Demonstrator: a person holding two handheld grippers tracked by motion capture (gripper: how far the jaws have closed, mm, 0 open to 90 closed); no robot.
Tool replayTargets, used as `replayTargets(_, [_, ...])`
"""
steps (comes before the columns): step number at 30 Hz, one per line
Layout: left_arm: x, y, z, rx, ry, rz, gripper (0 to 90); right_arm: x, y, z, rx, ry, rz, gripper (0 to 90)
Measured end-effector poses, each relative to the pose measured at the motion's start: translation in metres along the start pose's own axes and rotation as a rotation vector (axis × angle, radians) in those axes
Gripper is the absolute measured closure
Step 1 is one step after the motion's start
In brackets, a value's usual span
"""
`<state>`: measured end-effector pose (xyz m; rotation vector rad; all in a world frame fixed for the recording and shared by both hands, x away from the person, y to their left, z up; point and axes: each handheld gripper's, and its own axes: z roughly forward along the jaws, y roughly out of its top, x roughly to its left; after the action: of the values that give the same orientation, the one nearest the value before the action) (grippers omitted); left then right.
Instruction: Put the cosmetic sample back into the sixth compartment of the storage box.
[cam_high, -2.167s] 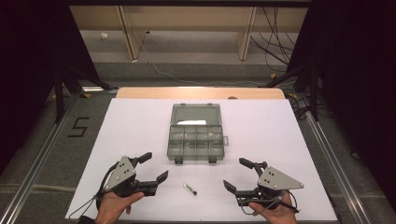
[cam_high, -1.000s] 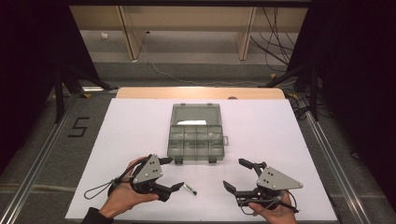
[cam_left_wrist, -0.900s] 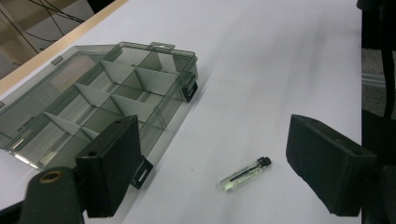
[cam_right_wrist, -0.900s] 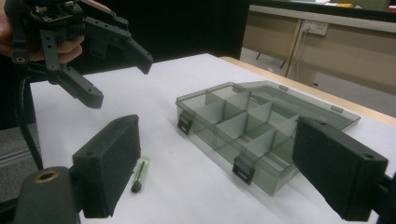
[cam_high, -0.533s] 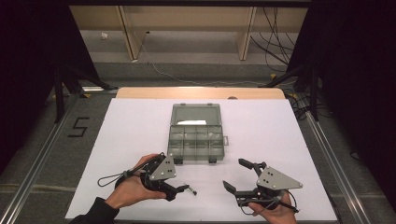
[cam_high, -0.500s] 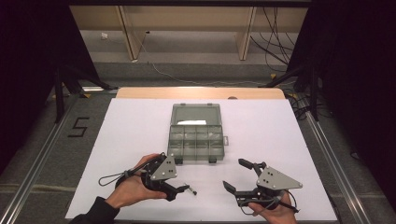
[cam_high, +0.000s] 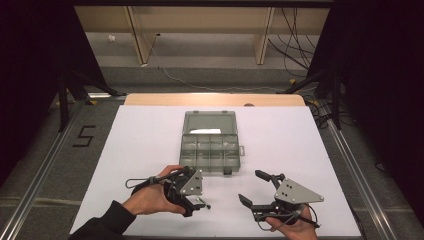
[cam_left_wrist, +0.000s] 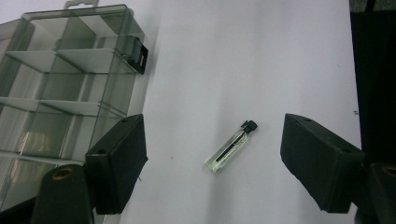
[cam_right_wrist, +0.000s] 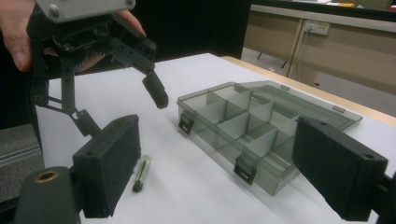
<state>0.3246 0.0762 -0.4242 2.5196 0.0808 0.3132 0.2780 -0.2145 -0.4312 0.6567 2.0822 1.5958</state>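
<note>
The left gripper (cam_high: 192, 199) has swung in from the left edge of the sheet and now hangs right over the vial (cam_left_wrist: 232, 145), jaws spread wide with the little glass tube lying flat between them, untouched. That looks like the line-up for a pick: a short drop and a squeeze should take it, though the vial is thin and round and could roll out of a sloppy pinch. It lies just in front of the box (cam_high: 210, 145), near the front latches, cap end pointing toward the box. The right gripper (cam_high: 257, 190) hasn't budged, resting low to the right of the vial, jaws also apart and empty. The box sits lid-open, its compartments bare as far as I can see. Everything rests on a white sheet (cam_high: 145, 135) over a wooden table; behind the box are a concrete floor, cables and dark curtains.
</note>
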Motion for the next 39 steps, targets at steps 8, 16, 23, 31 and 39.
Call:
replayTargets(8, [0.003,0.007,0.012,0.083,-0.044,0.064,24.1,0.0,0.0,0.0,0.001,0.0,0.0,16.6])
replayTargets(16, [0.002,0.013,0.021,0.153,-0.081,0.14,26.6,0.0,0.0,-0.001,0.007,-0.006,0.0,16.6])
replayTargets(23, [0.001,0.017,0.033,0.195,-0.122,0.169,33.1,0.0,0.0,-0.001,0.006,-0.005,-0.002,16.6])
replayTargets(31, [0.002,0.022,0.041,0.29,-0.159,0.301,40.0,0.0,0.0,0.0,0.001,0.002,0.001,16.7])
replayTargets(39, [0.001,0.025,0.048,0.303,-0.176,0.327,44.7,0.0,0.0,0.0,-0.002,0.003,-0.003,16.7])
